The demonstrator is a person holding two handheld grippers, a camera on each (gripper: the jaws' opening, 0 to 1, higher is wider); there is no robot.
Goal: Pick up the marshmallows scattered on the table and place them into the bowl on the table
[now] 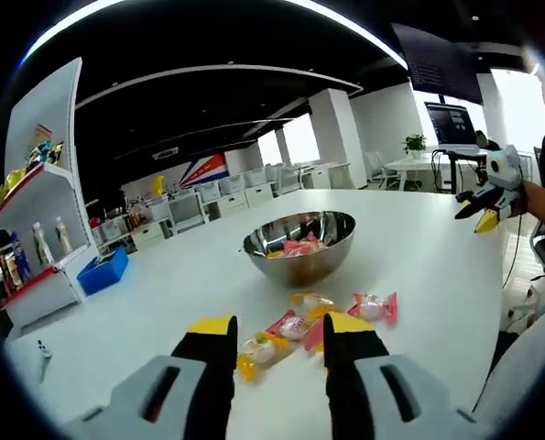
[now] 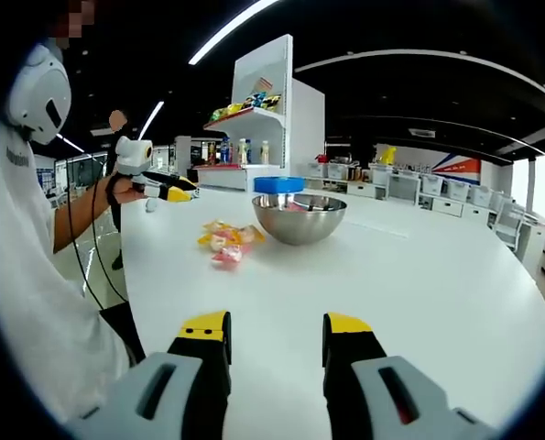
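Observation:
A steel bowl stands mid-table with a few pink-wrapped marshmallows inside. In front of it lie several wrapped marshmallows: a yellow one, a red one, another yellow one and a pink one. My left gripper hovers open just short of them, nothing between its jaws. Far right, a hand holds my right gripper above the table. In the right gripper view the bowl and the marshmallow cluster sit far ahead. My right gripper is open and empty. My left gripper is at the left.
The white table is wide and bare around the bowl. A blue box stands behind the bowl, and a white shelf unit with bottles and snacks rises past the table's far side. The person's white-clad body is at the left.

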